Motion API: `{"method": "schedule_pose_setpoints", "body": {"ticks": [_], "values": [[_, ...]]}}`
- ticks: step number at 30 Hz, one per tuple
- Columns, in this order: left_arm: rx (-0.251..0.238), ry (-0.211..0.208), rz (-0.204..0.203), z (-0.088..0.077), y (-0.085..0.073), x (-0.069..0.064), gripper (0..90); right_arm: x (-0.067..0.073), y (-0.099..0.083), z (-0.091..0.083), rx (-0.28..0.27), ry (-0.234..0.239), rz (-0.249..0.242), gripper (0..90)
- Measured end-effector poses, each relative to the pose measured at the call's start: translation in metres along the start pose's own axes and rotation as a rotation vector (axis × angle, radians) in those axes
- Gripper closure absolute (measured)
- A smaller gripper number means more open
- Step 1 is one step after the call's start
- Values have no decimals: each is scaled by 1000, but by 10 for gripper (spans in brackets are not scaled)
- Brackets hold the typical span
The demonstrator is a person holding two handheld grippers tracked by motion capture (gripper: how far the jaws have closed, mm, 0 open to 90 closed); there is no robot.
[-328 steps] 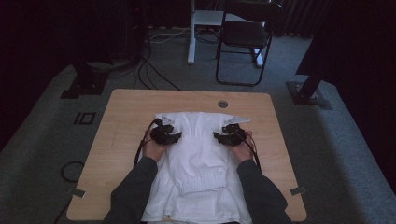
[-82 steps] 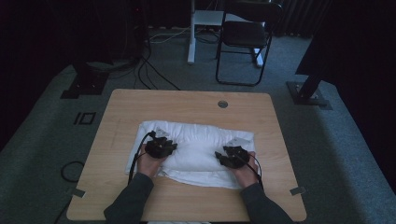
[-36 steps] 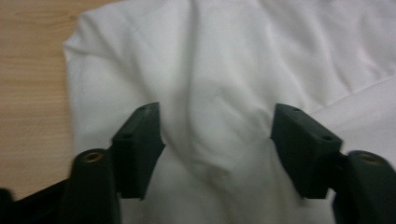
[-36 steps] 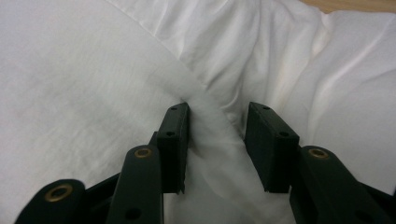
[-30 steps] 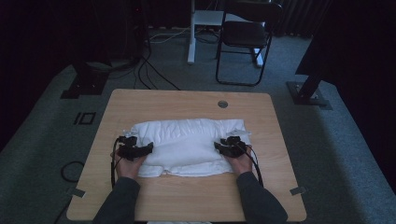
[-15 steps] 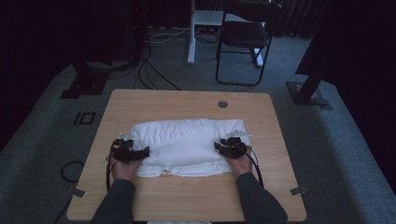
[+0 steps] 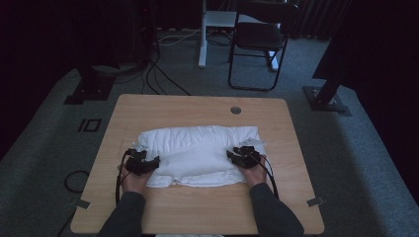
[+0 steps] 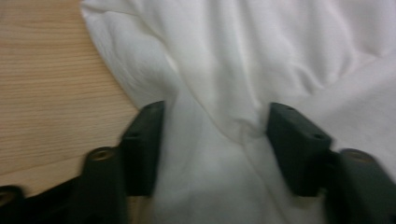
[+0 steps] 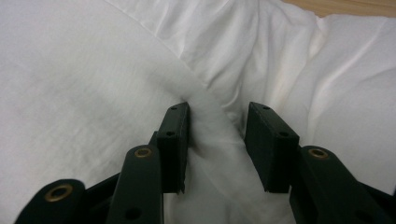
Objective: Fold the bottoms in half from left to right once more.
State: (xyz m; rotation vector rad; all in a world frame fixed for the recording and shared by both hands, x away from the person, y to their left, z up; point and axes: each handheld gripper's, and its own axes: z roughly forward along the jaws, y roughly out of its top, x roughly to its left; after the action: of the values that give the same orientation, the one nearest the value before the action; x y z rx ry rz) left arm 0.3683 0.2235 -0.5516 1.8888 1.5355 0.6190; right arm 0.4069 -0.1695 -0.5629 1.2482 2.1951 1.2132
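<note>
cloth: folded white cloth (image 7: 197, 154) on table (image 7: 197, 217), bunched between both sets of fingers
left gripper (image 8: 212, 135): jaws just closing in, cloth fold between them, pads not yet pinching; its own view shows bare wood left of fingers
right gripper (image 9: 217, 140): clamped on a cloth ridge
high view: grippers at opposite ends of cloth

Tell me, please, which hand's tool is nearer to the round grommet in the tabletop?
The right tool: it sits at the right end of the folded white cloth, almost directly below the grommet. The left tool is at the cloth's left end, much farther across the table.
</note>
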Motion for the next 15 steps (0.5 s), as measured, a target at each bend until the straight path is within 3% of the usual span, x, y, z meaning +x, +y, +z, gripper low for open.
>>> {"method": "schedule_pose_setpoints", "body": {"ticks": [7, 8, 11, 15], "values": [[-45, -63, -35, 0, -5, 0, 759, 2, -1, -1, 1, -6, -2, 586], [-55, -96, -61, 0, -7, 2, 759, 2, -1, -1, 1, -8, -3, 586], [-65, -120, -80, 1, -8, 5, 817, 2, -1, -1, 0, -7, -2, 586], [-75, -140, -73, 2, -9, 7, 827, 1, -1, -1, -1, -1, 3, 585]]}}
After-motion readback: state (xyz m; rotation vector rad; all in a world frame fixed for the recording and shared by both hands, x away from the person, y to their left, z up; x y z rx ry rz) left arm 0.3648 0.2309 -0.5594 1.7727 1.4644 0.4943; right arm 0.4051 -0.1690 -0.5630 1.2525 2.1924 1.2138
